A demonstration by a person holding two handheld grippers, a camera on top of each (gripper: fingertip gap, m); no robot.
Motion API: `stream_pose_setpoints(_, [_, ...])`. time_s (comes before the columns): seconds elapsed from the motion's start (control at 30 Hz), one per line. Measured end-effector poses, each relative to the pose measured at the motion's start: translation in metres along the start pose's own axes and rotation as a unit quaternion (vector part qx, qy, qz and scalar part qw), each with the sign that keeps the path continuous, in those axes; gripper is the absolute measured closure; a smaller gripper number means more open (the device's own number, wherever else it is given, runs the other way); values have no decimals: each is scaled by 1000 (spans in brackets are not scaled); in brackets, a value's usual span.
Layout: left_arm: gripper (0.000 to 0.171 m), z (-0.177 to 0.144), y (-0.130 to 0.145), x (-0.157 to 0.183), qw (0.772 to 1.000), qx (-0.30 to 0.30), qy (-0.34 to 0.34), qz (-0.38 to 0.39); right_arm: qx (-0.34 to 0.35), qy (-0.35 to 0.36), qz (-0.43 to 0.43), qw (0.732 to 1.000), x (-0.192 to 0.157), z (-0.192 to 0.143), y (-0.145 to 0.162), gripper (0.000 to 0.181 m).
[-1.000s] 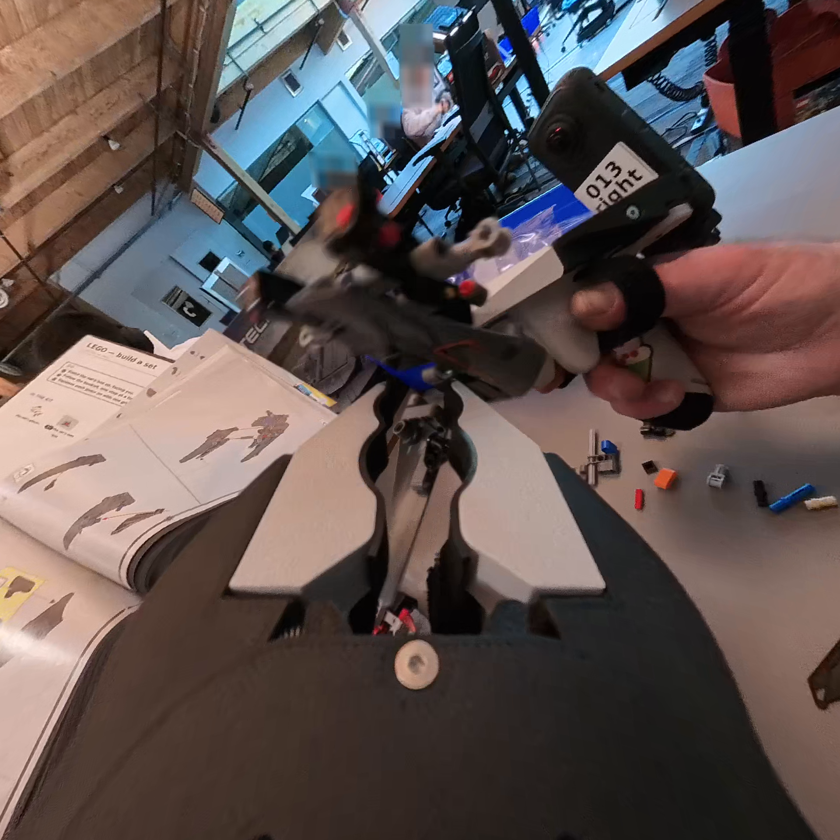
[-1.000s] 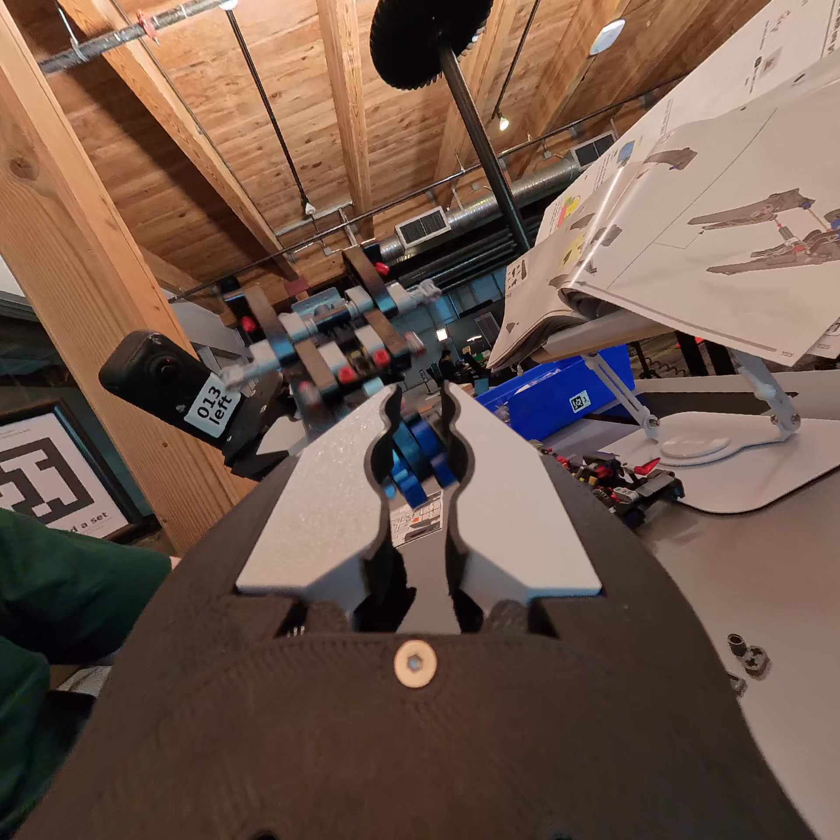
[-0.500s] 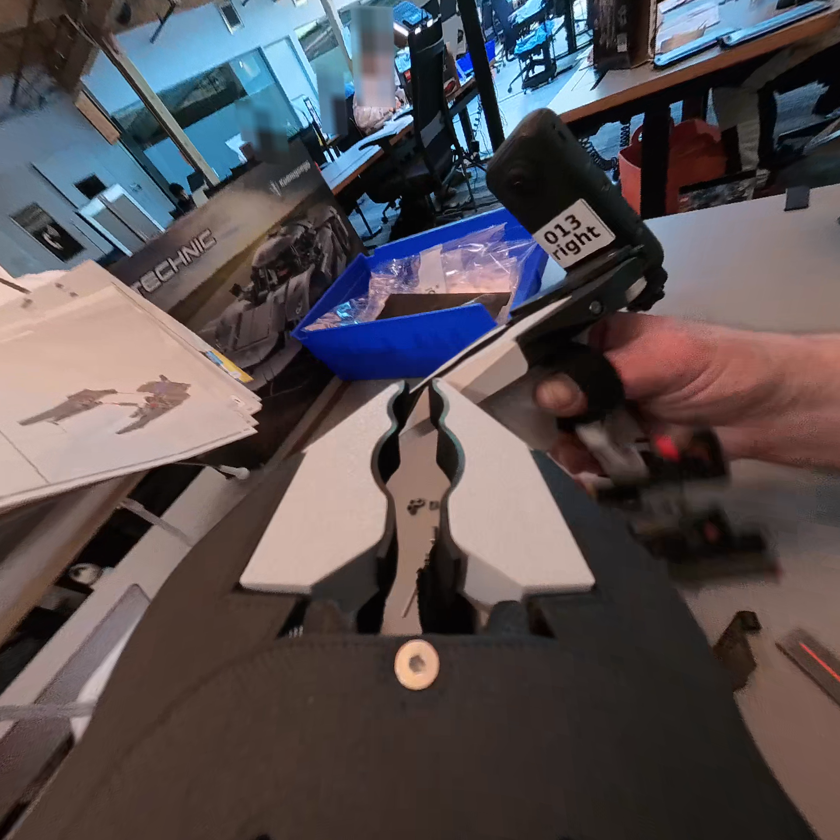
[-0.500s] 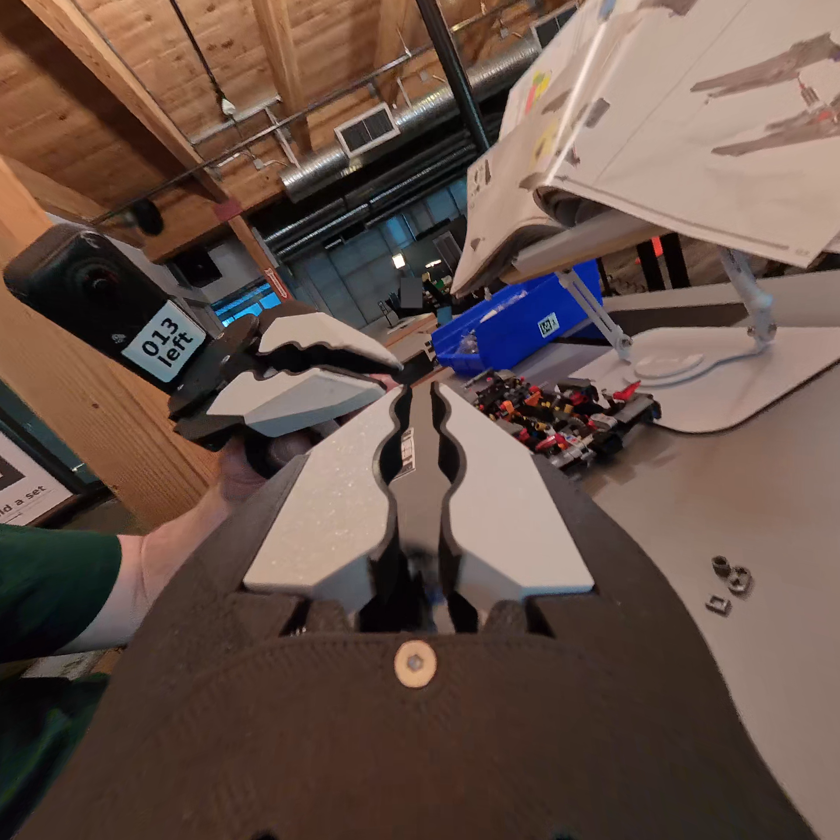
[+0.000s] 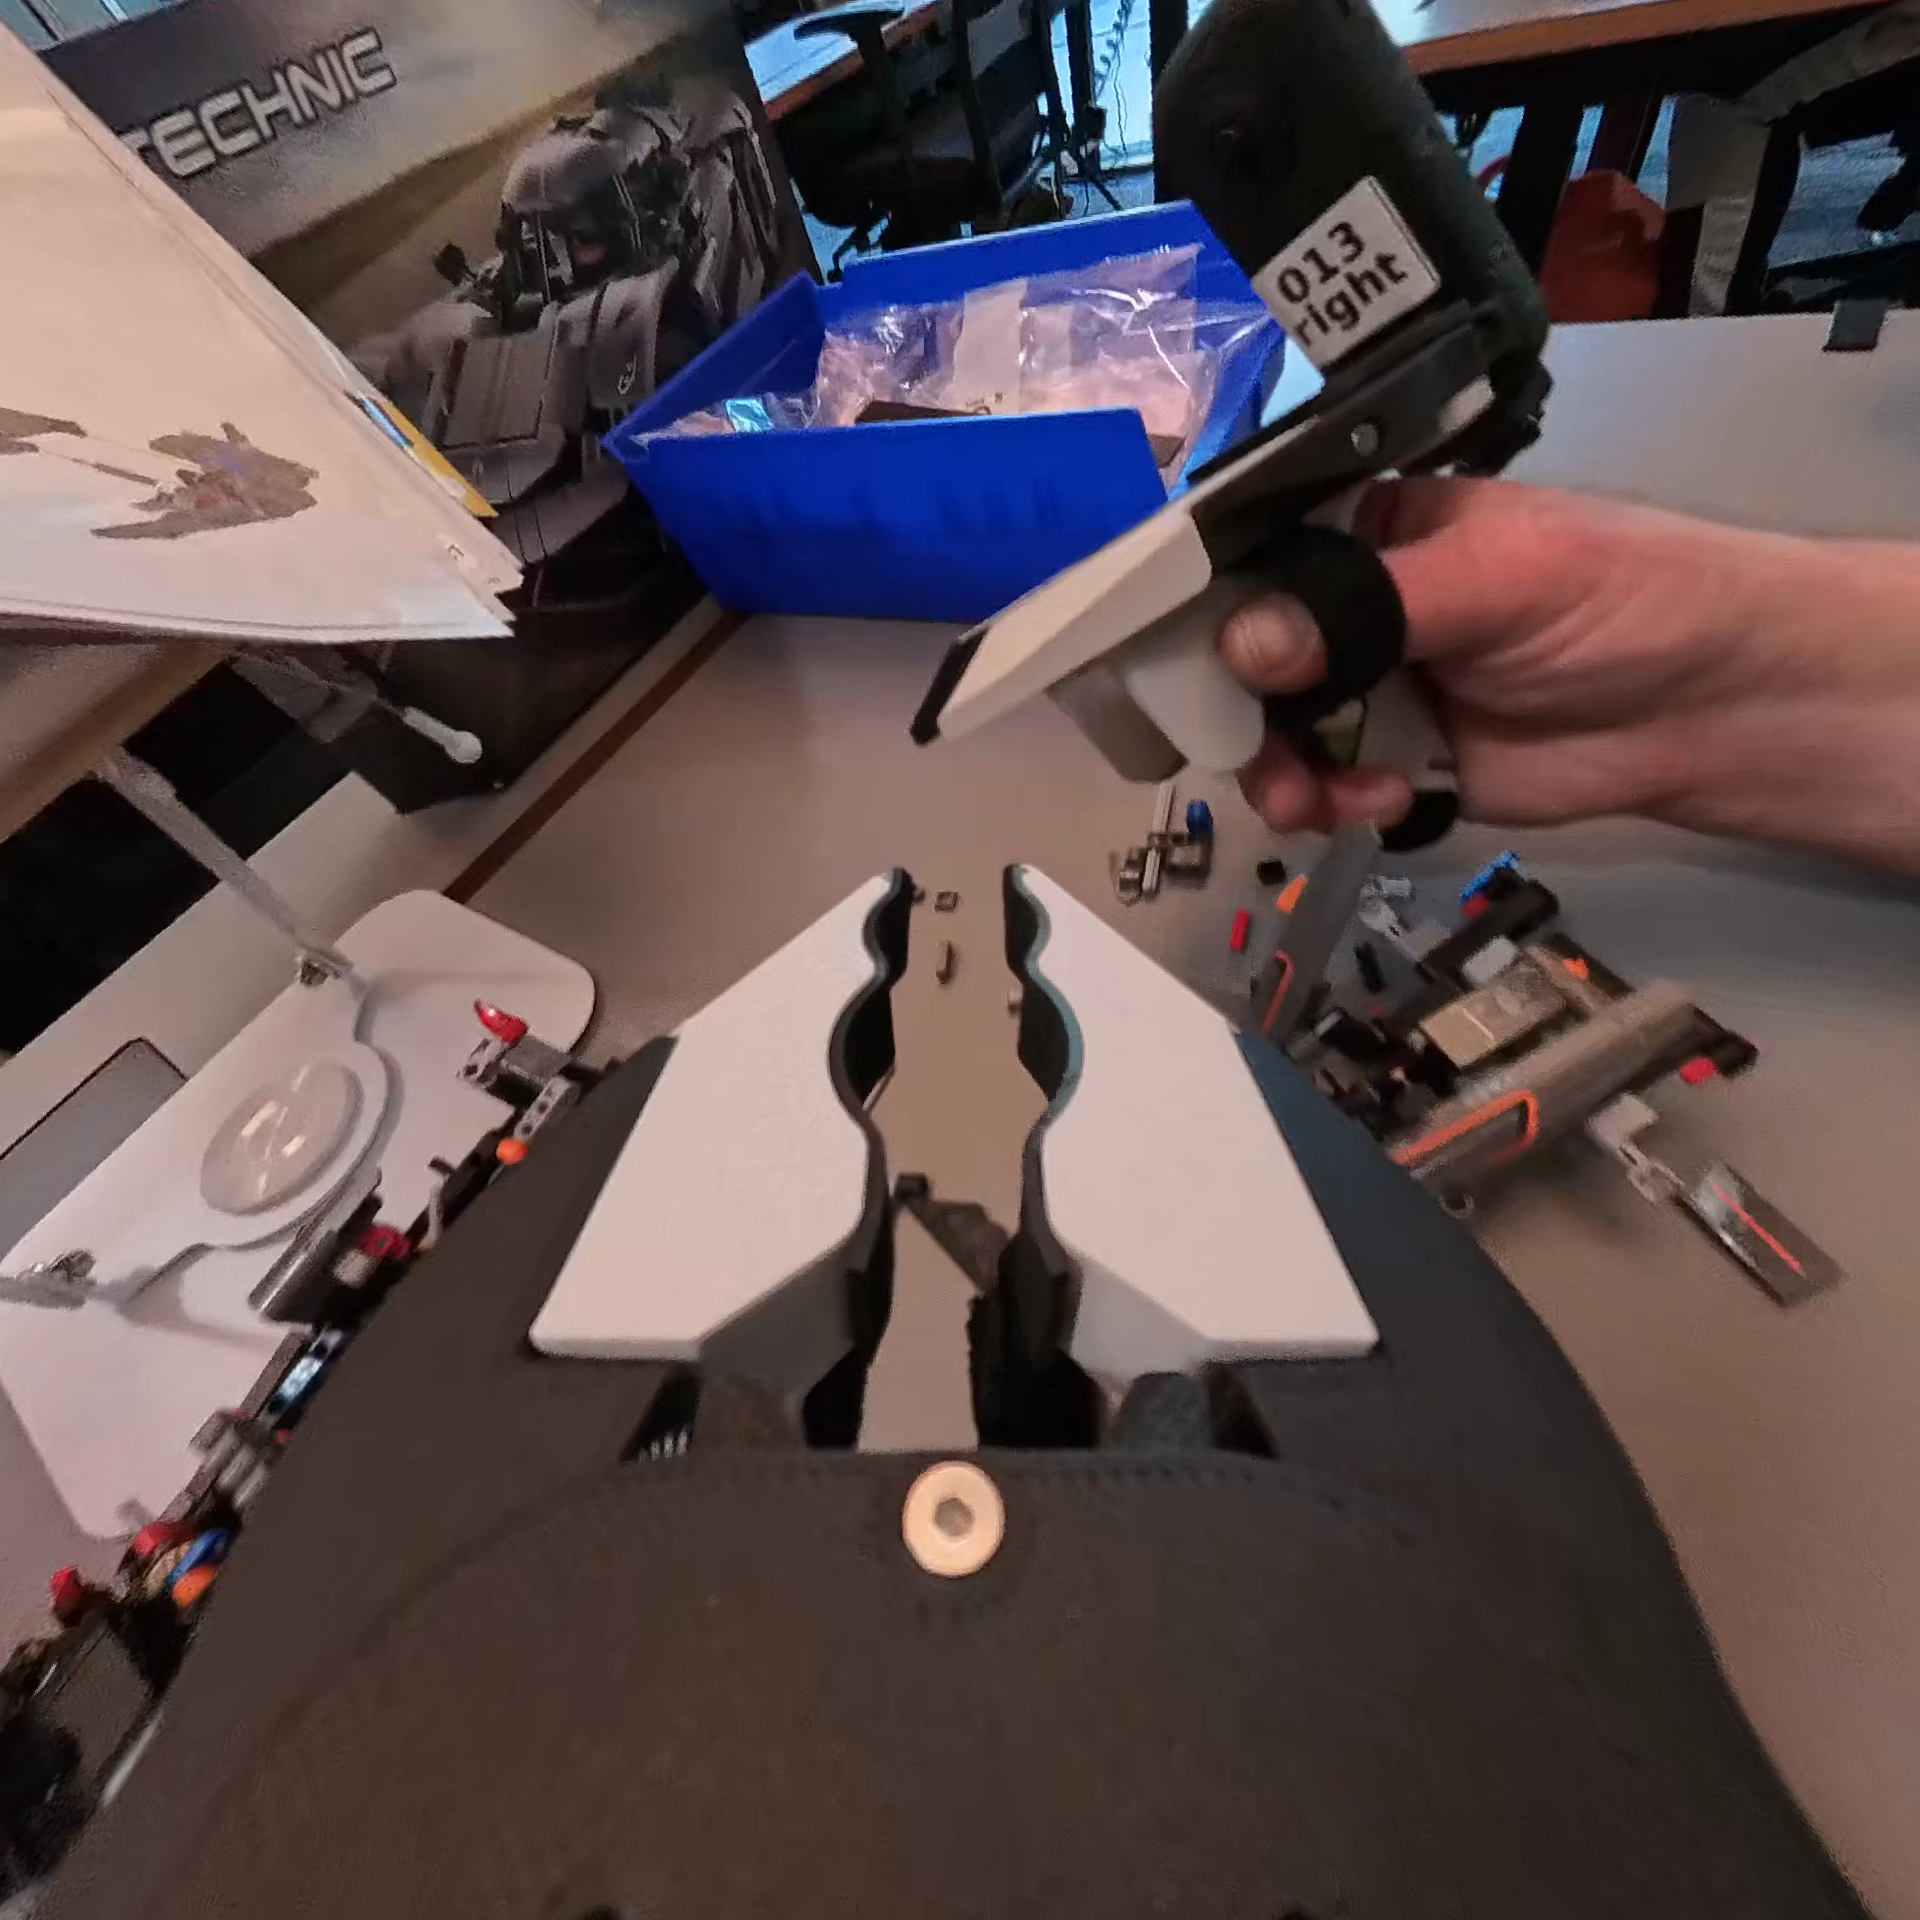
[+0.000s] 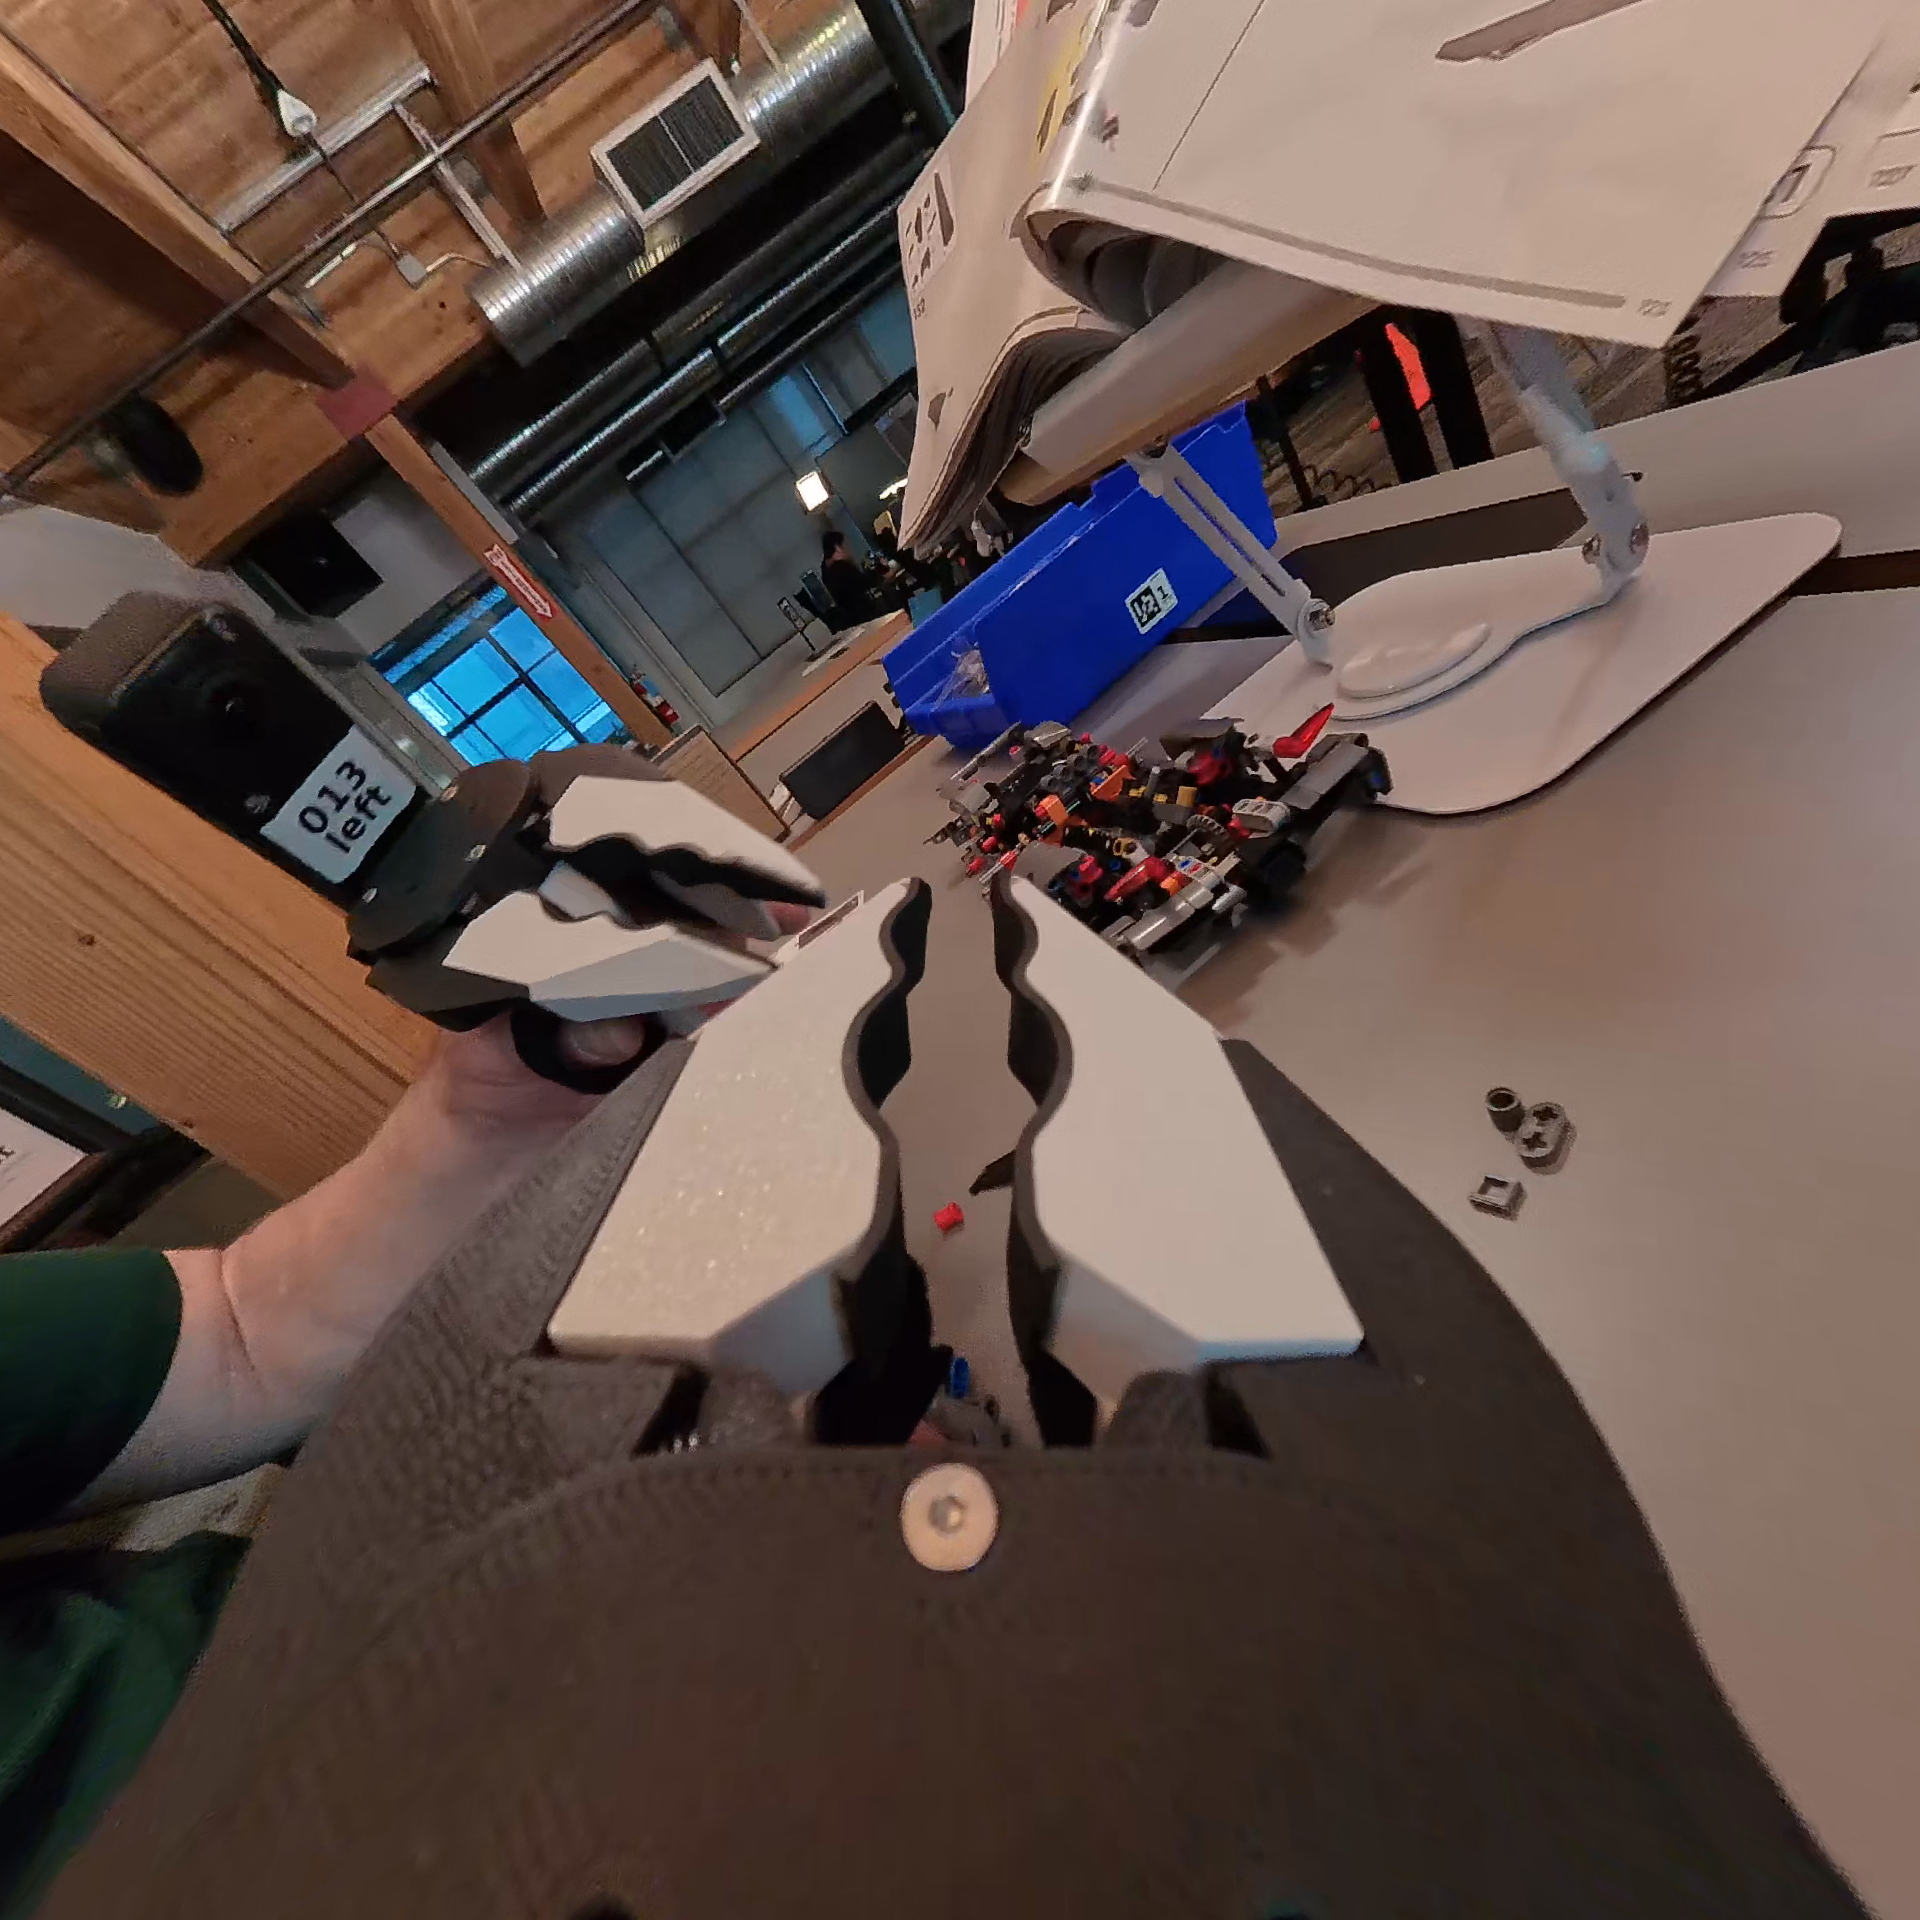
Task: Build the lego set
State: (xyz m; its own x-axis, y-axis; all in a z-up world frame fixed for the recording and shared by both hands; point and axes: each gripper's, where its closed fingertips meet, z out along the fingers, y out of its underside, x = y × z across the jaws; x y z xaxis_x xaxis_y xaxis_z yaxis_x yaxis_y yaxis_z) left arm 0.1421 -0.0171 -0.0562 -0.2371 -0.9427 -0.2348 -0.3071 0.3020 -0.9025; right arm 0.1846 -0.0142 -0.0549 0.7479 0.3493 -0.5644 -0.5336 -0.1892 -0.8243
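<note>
Grippers first: the left gripper has its jaws spread a little with nothing between them, and the right gripper is the same, slightly parted and empty, both hovering over the grey bench. So nothing is being carried right now, and my read is that the step in hand is picking the next piece or sub-assembly. The half-built grey and orange section lies on the bench off to the right of the left gripper's fingertips, below the hand holding the other tool. From the right wrist view, the big colourful chassis sits just ahead of the right gripper's tips, slightly to the right, next to the white base of the instruction stand. Three small dark grey bits sit off to the right of that gripper, and a tiny red pin shows on the bench between its jaws. A few little dark parts also lie just ahead of the left tips. If I were doing this, I'd glance at the booklet up and left, come down square on the piece, and close slowly, since those tiny pins probably skate away on a smooth bench.
</note>
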Motion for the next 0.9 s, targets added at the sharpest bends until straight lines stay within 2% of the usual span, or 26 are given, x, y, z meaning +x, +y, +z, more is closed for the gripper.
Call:
stream_pose_setpoints(0.13, [153, -26, 13, 10, 999, -27, 10, 20, 6, 4, -7, 1000, 4, -3, -5, 169])
stream_pose_setpoints(0.37, [147, -69, 31, 41, 998, -56, 32, 16, -8, -4, -53, 999, -10, 3, -3, 166])
stream_pose_setpoints(0.5, [148, -109, 22, 91, 992, -63, 92, 51, -15, -9, -63, 998, -15, 6, -1, 164])
stream_pose_setpoints(0.6, [149, -139, 28, 135, 985, -88, 135, 69, -23, -17, -78, 996, -24, 11, 0, 164])
stream_pose_setpoints(0.7, [149, -163, 57, 179, 970, -151, 175, 73, -32, -16, -106, 994, -31, 16, 2, 165])
stream_pose_setpoints(0.9, [148, -198, 146, 256, 928, -288, 238, 6, -34, -27, -100, 994, -36, 19, 5, 163])
